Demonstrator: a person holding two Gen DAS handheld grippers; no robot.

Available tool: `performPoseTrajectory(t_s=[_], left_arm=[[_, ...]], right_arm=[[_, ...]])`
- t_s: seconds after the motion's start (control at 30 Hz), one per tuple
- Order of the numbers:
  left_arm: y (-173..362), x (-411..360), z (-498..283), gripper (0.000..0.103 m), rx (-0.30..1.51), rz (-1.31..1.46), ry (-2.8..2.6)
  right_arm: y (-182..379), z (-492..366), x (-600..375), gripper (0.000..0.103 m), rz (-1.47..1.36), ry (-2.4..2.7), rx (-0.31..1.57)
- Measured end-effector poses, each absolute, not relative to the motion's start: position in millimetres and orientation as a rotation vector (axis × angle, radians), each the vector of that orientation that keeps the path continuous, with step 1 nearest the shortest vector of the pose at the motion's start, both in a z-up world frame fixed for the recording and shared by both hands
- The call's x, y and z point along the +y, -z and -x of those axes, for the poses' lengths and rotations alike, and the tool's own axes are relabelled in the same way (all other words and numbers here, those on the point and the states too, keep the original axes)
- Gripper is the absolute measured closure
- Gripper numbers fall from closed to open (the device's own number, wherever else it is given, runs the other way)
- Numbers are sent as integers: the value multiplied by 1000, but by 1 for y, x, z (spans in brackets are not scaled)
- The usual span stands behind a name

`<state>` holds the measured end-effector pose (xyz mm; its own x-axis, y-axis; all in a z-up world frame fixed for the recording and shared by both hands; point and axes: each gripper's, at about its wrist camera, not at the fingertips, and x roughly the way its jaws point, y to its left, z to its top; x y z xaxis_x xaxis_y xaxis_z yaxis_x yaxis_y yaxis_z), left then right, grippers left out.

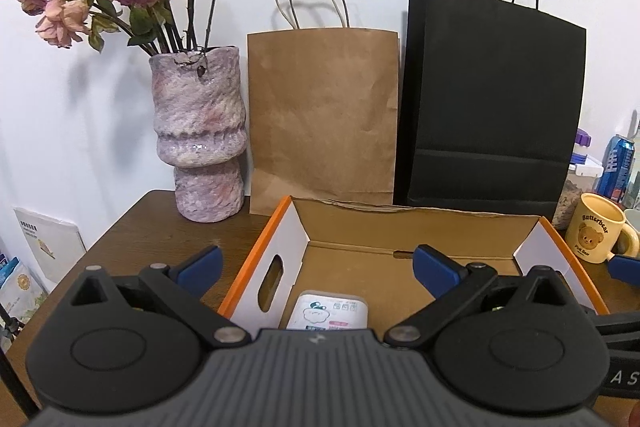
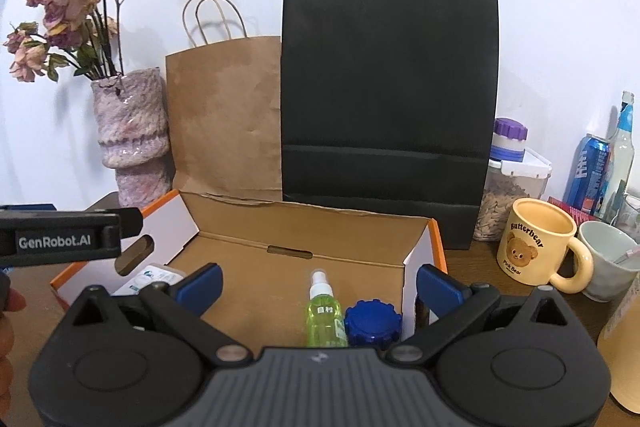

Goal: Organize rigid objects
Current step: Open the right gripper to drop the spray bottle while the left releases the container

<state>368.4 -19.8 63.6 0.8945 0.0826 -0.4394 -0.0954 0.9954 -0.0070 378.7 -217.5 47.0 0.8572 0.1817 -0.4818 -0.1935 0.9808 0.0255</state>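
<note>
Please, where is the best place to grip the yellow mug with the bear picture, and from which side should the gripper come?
Probably grip the yellow ceramic bear mug by its rim wall, coming from above. It stands upright with its mouth open and nothing visible inside. Its handle points right toward the white cup close beside it, so a sideways approach there looks cramped. The open right gripper is nearest.

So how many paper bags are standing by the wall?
2. The brown paper bag stands beside the vase; the taller black paper bag stands just right of it, behind the box.
</note>
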Motion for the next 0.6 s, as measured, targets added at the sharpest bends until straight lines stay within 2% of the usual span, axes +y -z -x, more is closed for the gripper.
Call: performPoseTrajectory(t_s=[0.6], left_arm=[[-71, -12, -312, 0, 440, 34, -73]], right_arm=[[-53, -319, -223, 0, 78, -226, 481]])
